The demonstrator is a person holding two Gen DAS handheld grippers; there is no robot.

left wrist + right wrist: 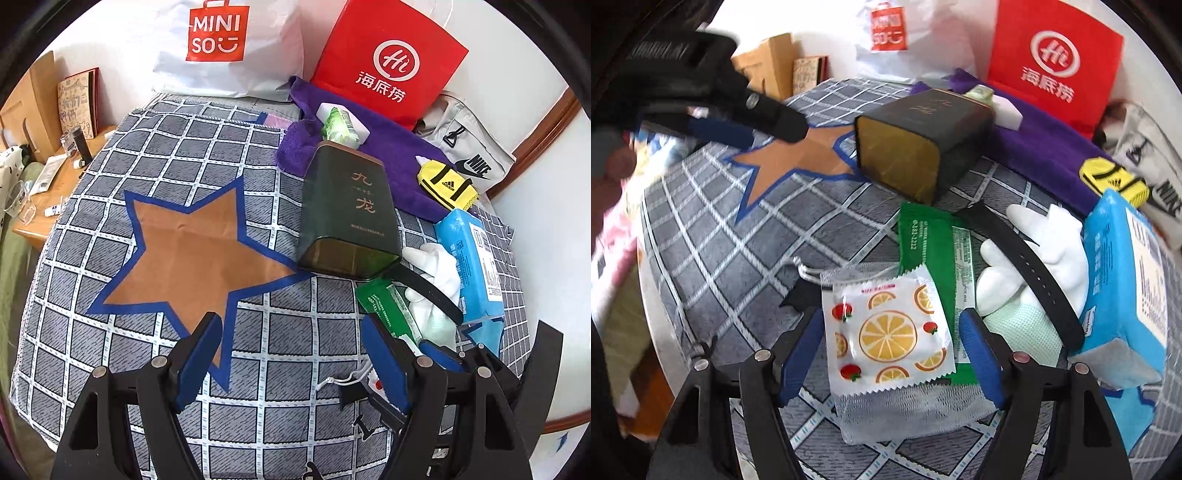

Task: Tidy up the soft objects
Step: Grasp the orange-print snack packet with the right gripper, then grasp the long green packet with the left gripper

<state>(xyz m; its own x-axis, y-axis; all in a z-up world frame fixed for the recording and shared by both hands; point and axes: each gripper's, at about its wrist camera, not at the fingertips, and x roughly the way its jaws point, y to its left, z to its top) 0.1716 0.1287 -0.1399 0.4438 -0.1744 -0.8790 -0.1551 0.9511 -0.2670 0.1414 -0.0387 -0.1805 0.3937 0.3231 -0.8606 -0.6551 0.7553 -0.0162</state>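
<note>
Checked grey cloth point(720, 266) with an orange star covers the surface. Nearest, the right claw point(892, 354) stands wide, its blue fingers either side of a fruit-printed sachet point(886, 336) lying on a mesh pouch point(905, 413). Beyond lie a green packet point(923, 232), white glove point(1056, 236) and blue tissue pack point(1123, 280). The left claw point(290, 360) hovers wide over bare cloth; farther back rests a dark box point(349, 210).

White wall point(546, 206), wooden side table point(55, 192)
</note>
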